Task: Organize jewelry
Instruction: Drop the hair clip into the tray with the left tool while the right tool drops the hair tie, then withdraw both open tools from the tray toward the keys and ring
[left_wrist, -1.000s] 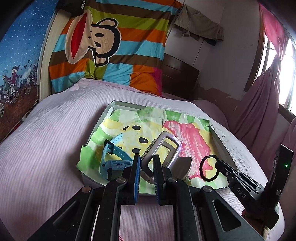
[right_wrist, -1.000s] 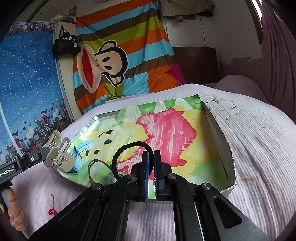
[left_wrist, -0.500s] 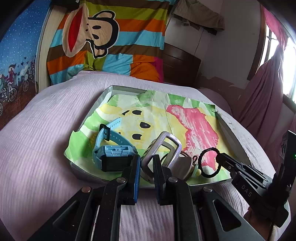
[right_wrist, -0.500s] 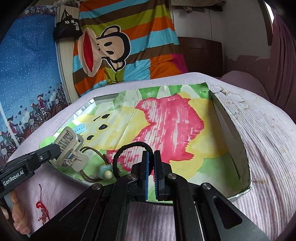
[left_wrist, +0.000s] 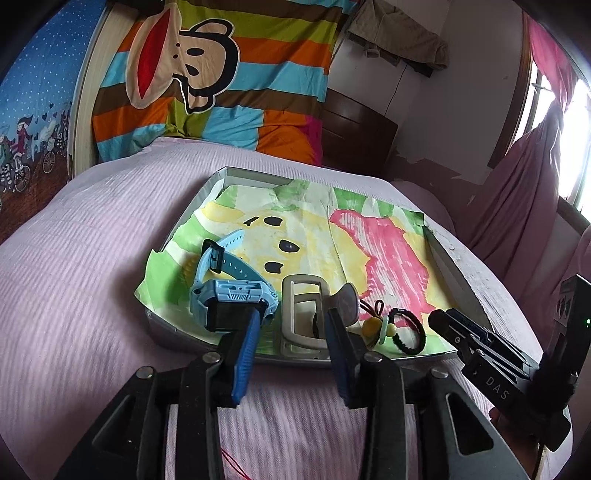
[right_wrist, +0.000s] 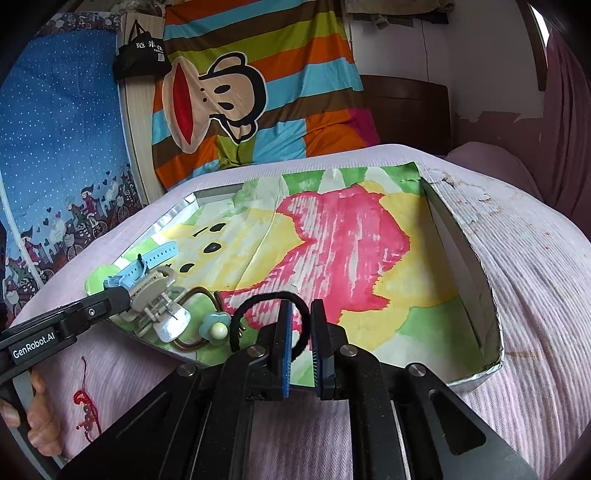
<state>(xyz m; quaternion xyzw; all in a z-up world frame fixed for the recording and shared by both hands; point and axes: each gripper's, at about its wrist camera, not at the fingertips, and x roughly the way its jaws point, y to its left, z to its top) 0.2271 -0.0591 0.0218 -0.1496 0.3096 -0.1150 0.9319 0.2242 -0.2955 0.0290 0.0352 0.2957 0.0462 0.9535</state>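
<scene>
A silver tray lined with painted paper lies on the bed. In it lie a blue watch, a beige hair claw clip, a hair tie with yellow and teal beads and a black hair tie. My left gripper is open, its fingers either side of the claw clip, which rests in the tray. My right gripper is open at the tray's near edge, with the black hair tie lying loose between and under its fingertips.
A red braided cord lies on the pink bedspread near the tray's left corner. A striped monkey blanket leans at the bed's head. A pink curtain hangs at the right.
Both grippers have opened. The claw clip has left my left gripper and lies in the tray. The black hair tie has left my right gripper and lies beside the beaded tie.
</scene>
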